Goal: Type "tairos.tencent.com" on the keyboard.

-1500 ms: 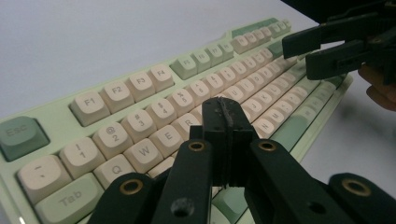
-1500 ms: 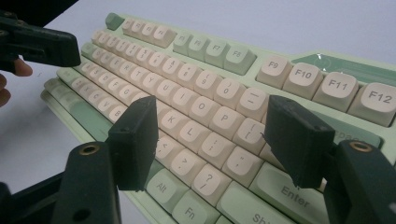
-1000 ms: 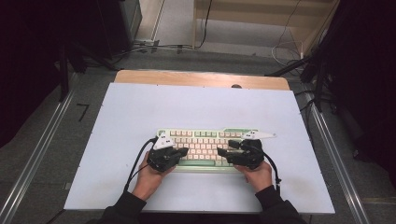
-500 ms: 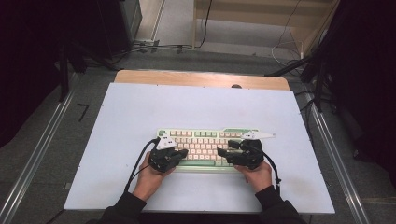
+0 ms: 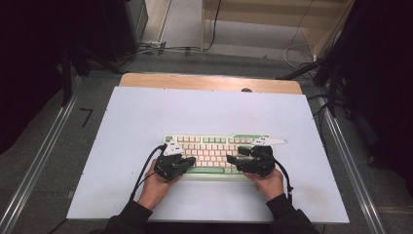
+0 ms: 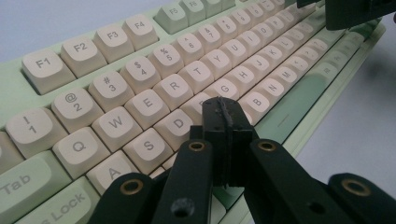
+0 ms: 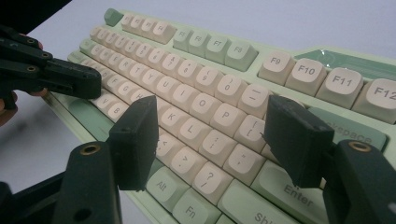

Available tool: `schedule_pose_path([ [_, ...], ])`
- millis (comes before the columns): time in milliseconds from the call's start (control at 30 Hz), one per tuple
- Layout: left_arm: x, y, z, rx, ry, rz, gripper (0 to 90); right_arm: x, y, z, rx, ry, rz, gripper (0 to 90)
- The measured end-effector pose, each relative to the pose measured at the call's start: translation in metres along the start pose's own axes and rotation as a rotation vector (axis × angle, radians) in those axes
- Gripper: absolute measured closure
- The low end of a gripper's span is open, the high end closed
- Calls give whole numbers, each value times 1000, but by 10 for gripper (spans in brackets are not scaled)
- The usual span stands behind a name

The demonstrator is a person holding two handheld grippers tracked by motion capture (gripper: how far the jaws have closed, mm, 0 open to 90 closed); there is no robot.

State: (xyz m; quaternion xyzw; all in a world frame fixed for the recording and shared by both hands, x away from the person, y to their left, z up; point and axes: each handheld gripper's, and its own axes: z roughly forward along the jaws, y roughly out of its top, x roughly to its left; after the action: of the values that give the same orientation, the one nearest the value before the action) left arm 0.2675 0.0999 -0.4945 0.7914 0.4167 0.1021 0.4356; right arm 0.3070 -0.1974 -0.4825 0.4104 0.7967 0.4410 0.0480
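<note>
Keyboard (image 5: 214,151), pale green with cream keys, lies flat on the white table (image 5: 146,117), towards the near edge and a little right of centre, its long side running across in front of the person. Both hands come in from the near side, one at each end of it. The left gripper (image 5: 187,161) hangs over the left half; in its own view the two black jaws are pressed together with nothing between them, their joined tip just above the keys around F and G (image 6: 223,88), and I cannot tell whether it touches a key. The right gripper (image 5: 234,159) sits over the right half with its jaws spread wide apart, holding nothing; in its own view they straddle the K, L and P keys, with the Enter key (image 7: 280,186) just under the right-hand jaw. Black cables trail back from both grippers towards the person's dark sleeves.
</note>
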Motion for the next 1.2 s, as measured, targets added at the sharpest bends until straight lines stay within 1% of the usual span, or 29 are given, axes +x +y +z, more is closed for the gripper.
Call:
schedule_pose_path([
  [33,0,1,-2,-22,-2,-4,900,0,0,0,-1,0,-1,339],
  [67,1,2,-4,-46,5,-10,841,0,0,0,-2,0,-1,339],
  [167,3,3,-13,-125,47,-23,589,-1,0,0,-2,-1,-1,341],
  [200,6,4,-15,-142,66,-32,522,-1,0,0,-2,-1,0,342],
  [267,11,3,-19,-171,92,-57,461,0,0,0,-2,0,0,346],
  [333,16,2,-21,-184,120,-89,417,0,0,0,-2,0,-1,357],
  [433,23,1,-24,-196,147,-120,412,0,0,0,-2,6,-1,411],
  [533,26,0,-27,-217,188,-127,412,0,0,0,-5,13,-2,488],
  [600,27,0,-28,-231,202,-134,413,0,0,0,-4,11,1,565],
  [733,27,-1,-28,-234,213,-141,415,0,0,1,3,1,-10,753],
  [833,27,-1,-27,-232,214,-139,419,1,1,1,-2,-3,-24,841],
  [900,27,-1,-27,-230,215,-138,420,2,2,1,-2,-2,-32,875],
  [1033,27,-1,-26,-227,215,-138,422,4,4,4,-1,14,-46,877],
  [1200,26,-1,-26,-226,217,-138,428,6,6,10,-5,8,-60,877],
])
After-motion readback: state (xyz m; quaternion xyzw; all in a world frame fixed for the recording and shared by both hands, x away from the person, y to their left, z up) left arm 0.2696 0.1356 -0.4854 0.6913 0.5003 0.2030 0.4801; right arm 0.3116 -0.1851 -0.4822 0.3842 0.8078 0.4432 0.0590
